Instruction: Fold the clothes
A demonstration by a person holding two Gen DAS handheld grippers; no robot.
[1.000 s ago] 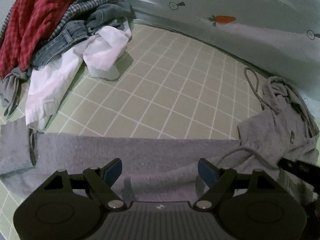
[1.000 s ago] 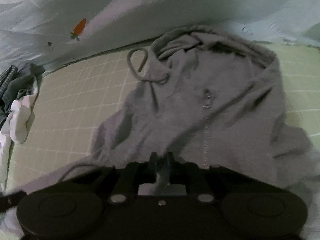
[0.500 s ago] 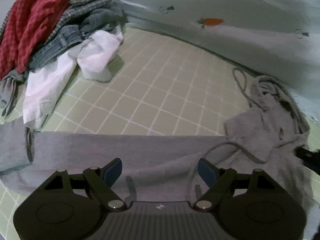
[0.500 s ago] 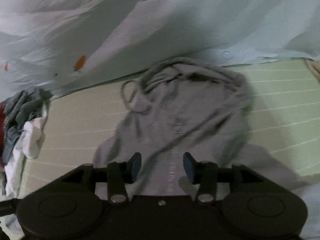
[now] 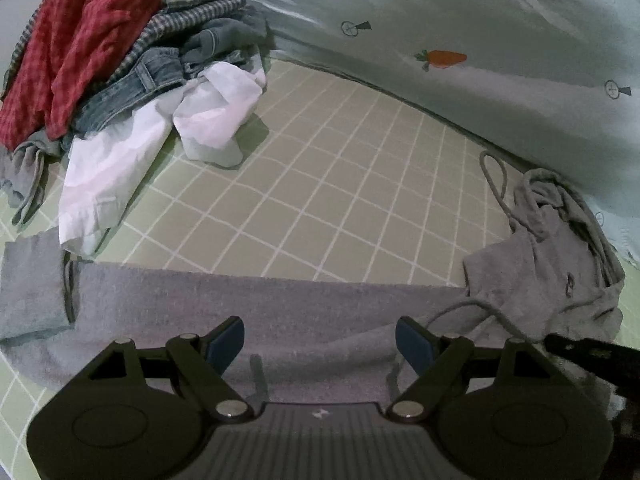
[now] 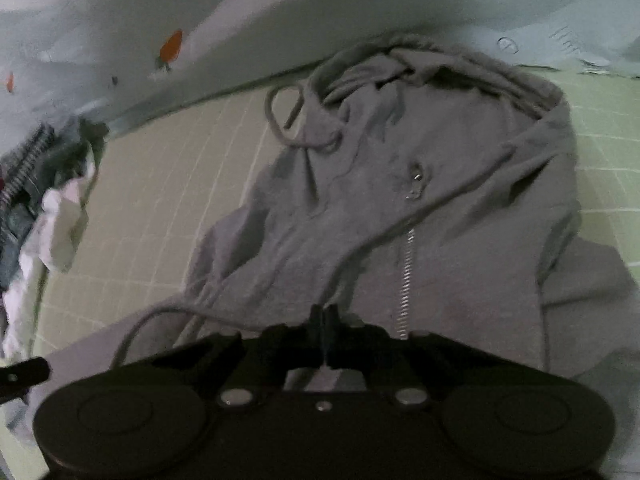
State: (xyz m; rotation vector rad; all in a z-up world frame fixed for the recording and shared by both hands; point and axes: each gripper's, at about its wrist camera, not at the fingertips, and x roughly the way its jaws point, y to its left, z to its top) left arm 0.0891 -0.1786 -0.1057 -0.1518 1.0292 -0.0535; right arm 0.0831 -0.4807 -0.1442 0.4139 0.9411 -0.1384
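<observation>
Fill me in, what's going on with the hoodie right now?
A person with a gripper in each hand is folding a grey zip hoodie spread on a green checked sheet. The right gripper is shut on the hoodie fabric beside the zipper. The left gripper hangs open over the sleeve. Unfolded clothes are piled at far left.

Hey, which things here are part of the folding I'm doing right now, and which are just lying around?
In use:
- grey zip hoodie, spread on the green checked sheet
- right gripper, shut on hoodie fabric
- left gripper, open above the hoodie

Lying about:
- clothes pile: red checked cloth, jeans, white shirt
- carrot-print bedding
</observation>
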